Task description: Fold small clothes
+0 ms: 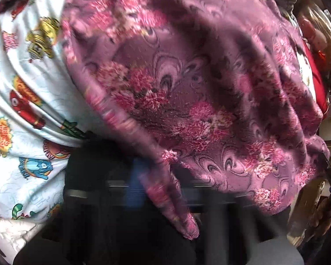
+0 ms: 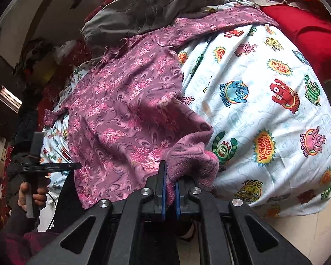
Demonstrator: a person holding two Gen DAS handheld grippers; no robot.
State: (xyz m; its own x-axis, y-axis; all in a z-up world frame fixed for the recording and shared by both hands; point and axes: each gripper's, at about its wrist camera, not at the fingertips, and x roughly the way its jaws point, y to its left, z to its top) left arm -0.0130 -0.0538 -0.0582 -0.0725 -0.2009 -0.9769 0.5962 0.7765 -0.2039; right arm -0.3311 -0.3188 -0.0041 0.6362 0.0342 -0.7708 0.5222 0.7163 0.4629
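Note:
A small purple fleece garment with pink flowers (image 2: 125,110) lies on a white cartoon-print bedsheet (image 2: 264,101). My right gripper (image 2: 170,190) is shut on a bunched corner of its near hem, blue pads pinching the cloth. In the left wrist view the same garment (image 1: 187,88) fills the frame, blurred, and drapes over my left gripper (image 1: 165,198); its fingers are dark and hidden, so I cannot tell how they stand. In the right wrist view the left gripper (image 2: 39,165) shows at the garment's left edge, held by a hand.
A grey cloth (image 2: 147,6) lies bunched at the far end of the bed. A red pillow (image 2: 309,37) sits at the far right. Dark clutter and a wall (image 2: 22,22) stand to the left. The sheet also shows in the left wrist view (image 1: 22,110).

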